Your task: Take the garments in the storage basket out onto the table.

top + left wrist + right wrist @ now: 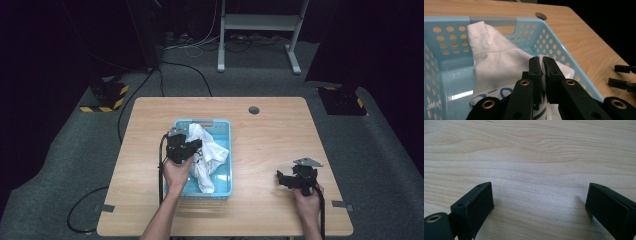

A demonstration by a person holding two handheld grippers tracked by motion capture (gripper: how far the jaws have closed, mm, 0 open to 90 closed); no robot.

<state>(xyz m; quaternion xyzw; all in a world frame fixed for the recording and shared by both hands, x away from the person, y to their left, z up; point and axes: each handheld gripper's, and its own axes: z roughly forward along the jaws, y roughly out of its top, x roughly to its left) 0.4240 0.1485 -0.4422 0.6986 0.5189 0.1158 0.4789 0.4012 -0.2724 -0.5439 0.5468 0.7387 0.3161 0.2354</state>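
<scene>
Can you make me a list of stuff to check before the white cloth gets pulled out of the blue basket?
1. Left gripper shut on the white cloth: ok.
2. Pinch holds enough cloth to last: cannot tell.
3. Cloth free of the blue basket: not ok, most of it lies inside.
4. Cloth snagged on the basket's holes: cannot tell.
5. Right gripper open, nothing between its jaws, over the bare table: ok.
6. Table space beside the basket to put the cloth down: ok.

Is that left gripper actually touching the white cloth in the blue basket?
Touching. In the left gripper view, the left gripper has its jaws shut on a fold of the white cloth, pinched between them above the blue basket.
</scene>
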